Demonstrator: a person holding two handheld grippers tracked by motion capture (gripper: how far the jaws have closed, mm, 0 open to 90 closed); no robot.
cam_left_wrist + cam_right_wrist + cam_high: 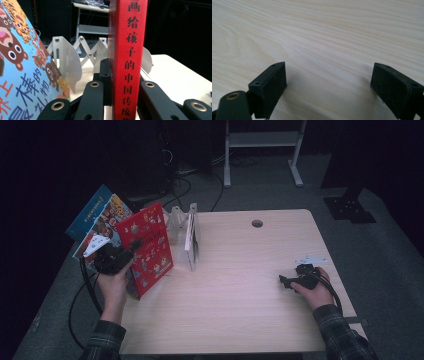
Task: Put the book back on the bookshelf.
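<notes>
A red picture book [150, 247] stands tilted over the table's left edge, and my left gripper [131, 246] is shut on it. In the left gripper view the red spine [127, 57] with dark characters runs upright between the black jaws of my left gripper [123, 77]. A blue book with cartoon tigers [22, 75] leans to its left; from above that blue book [100, 217] lies behind the red one. At the right side of the table my right gripper [285, 281] rests open, and my right gripper [328, 80] has nothing but bare wood between its jaws.
A folding metal book rack [182, 220] stands at the table's back left with a white book [190, 240] upright in it; the rack [75, 57] has a scissor-like frame. A cable hole [257, 223] is in the wooden table [235, 290]. A white frame [262, 140] stands behind.
</notes>
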